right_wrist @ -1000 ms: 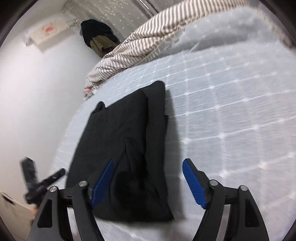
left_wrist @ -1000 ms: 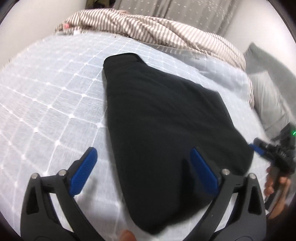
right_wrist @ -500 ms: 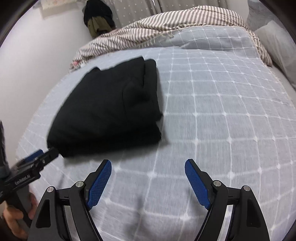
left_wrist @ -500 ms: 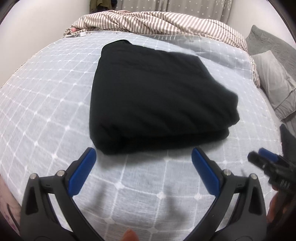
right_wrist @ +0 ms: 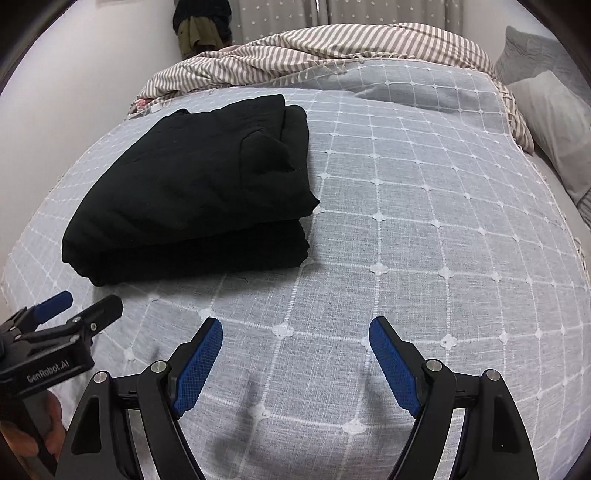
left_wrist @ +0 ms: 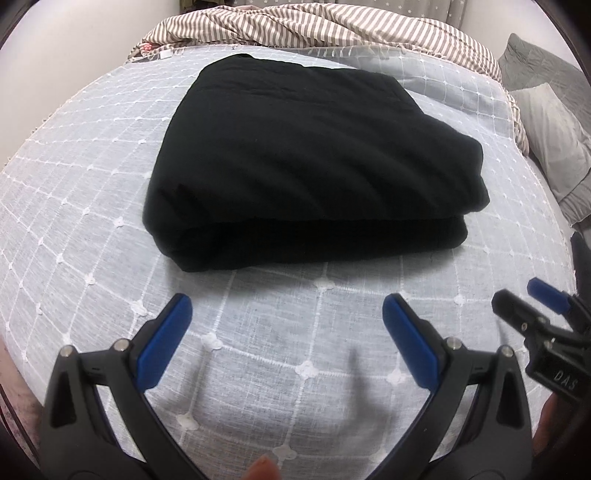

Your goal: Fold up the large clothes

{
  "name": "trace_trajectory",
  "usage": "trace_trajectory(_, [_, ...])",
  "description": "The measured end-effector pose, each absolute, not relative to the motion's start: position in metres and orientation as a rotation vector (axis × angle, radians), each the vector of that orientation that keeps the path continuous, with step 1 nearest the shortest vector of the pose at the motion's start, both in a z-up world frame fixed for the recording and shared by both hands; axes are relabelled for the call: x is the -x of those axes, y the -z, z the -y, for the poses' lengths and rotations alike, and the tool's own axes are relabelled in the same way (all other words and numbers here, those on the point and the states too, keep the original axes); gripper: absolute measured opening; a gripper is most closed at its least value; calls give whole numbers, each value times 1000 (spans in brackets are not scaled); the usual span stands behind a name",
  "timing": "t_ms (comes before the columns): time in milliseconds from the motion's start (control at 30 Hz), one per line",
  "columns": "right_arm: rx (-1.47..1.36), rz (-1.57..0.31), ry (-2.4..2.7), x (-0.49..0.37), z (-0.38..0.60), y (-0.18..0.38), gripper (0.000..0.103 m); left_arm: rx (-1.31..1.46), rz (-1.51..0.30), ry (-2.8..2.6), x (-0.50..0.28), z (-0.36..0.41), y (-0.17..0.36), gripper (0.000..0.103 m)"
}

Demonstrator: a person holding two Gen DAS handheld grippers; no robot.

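A black garment (left_wrist: 306,162) lies folded in a thick rectangle on the grey checked bedspread (left_wrist: 280,350); it also shows in the right wrist view (right_wrist: 199,184), on the left half of the bed. My left gripper (left_wrist: 286,314) is open and empty, a short way in front of the garment's near edge. My right gripper (right_wrist: 295,332) is open and empty, over bare bedspread to the right of the garment. Each gripper appears at the edge of the other's view: the right one (left_wrist: 532,306), the left one (right_wrist: 85,306).
A striped brown-and-white blanket (right_wrist: 314,48) is bunched along the far side of the bed. Grey pillows (left_wrist: 550,122) lie at the right. A white wall (right_wrist: 74,74) runs along the left, with dark clothes (right_wrist: 199,26) hanging by the curtain.
Both grippers have pulled back from the folded garment toward the near edge of the bed. A second ago they were close over it; now it lies untouched ahead.
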State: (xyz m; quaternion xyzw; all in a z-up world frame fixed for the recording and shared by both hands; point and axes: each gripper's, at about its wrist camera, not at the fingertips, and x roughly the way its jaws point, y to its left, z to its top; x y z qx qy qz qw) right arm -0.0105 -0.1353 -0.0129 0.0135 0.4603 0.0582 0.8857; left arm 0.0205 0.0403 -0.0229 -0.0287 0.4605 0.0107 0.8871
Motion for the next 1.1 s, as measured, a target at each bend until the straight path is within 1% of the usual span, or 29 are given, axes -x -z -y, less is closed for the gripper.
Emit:
trace_trajectory(600, [22,-1001,-142,2,120,26,83,68,-979,-17,-20,-46,28,102])
trace_trajectory(1100, [25,-1001,-141,1,118,25,83,65,-980,-14,-20,-46,27,102])
